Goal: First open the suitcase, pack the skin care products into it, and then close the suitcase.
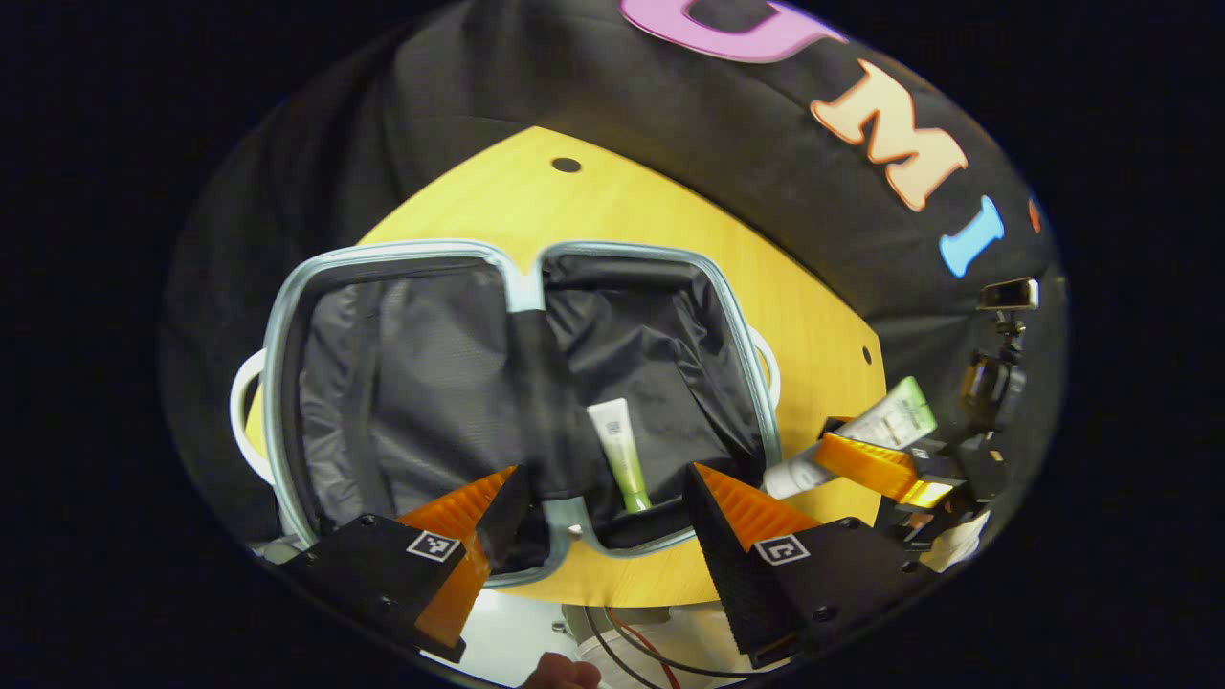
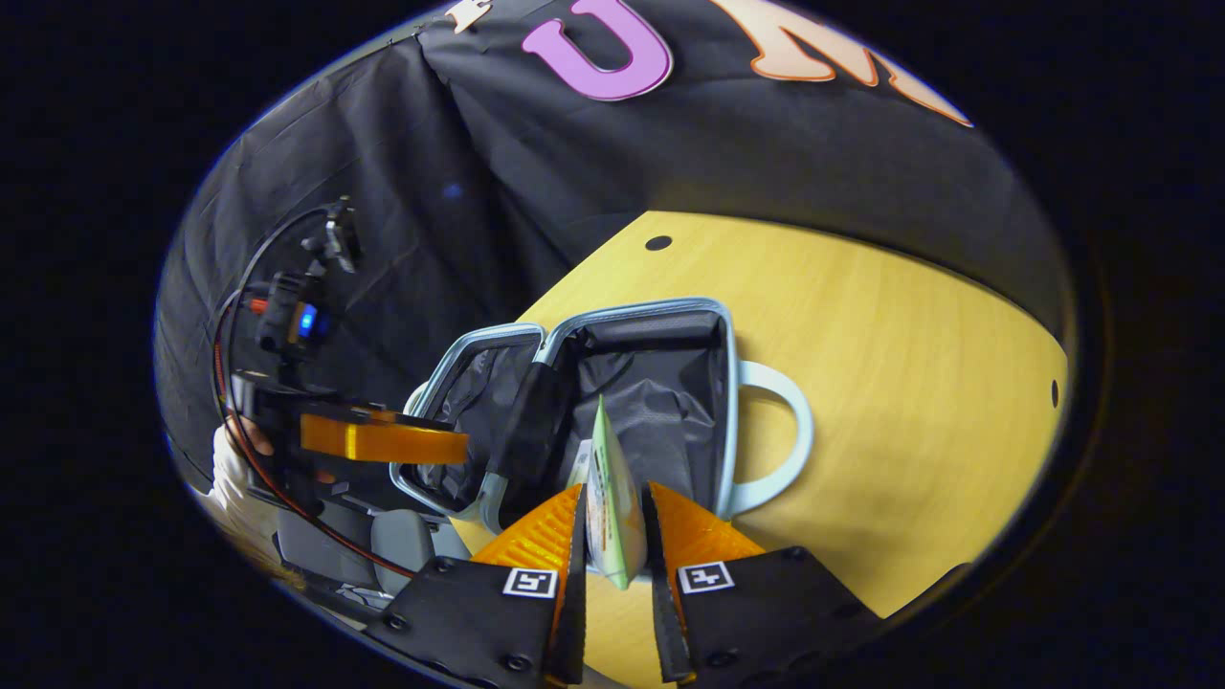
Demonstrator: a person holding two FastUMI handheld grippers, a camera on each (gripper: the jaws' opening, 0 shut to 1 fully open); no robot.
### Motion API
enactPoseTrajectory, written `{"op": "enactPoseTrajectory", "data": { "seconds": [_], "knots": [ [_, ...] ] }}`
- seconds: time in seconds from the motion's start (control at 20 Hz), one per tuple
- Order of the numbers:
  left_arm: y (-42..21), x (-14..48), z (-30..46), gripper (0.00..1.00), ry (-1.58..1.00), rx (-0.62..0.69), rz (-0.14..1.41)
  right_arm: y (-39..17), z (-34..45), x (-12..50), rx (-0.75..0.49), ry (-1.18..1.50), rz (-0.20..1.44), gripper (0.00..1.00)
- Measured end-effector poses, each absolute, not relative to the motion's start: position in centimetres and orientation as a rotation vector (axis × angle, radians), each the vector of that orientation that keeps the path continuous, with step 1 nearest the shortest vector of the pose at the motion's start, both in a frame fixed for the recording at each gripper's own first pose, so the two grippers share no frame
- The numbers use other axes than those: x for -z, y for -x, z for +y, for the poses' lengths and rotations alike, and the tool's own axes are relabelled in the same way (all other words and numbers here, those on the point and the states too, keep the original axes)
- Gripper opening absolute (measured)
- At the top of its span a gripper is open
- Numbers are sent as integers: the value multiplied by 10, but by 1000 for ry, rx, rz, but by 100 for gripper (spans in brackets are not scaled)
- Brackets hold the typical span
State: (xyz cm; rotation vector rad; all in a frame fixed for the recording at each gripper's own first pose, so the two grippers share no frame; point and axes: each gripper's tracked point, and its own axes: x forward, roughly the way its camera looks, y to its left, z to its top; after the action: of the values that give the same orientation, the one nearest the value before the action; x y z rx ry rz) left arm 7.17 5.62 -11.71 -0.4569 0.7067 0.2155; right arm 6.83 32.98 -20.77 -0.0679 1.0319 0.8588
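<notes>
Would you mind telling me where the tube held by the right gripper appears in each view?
Left gripper view: the held tube is at the right edge, above the table beside the open suitcase.
Right gripper view: it stands bottom centre, pinched between the right gripper fingers.
Shared landmark: the suitcase's white handle.

A yellow wooden worktop (image 1: pixel 574 206) with small dark holes (image 1: pixel 566 165) stood in the booth. Behind it hung a black cloth wall (image 2: pixel 459 163), slightly wrinkled and dimly lit.
</notes>
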Motion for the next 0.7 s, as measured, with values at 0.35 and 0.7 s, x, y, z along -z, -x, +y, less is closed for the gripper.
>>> {"op": "enactPoseTrajectory", "data": {
  "seconds": [0.35,0.7],
  "knots": [
    [18,108,207,95,539,-529,593,-60,343,281,-826,187,1192,31],
    [82,152,323,96,629,-714,590,-85,351,273,-780,120,1112,64]
  ]
}}
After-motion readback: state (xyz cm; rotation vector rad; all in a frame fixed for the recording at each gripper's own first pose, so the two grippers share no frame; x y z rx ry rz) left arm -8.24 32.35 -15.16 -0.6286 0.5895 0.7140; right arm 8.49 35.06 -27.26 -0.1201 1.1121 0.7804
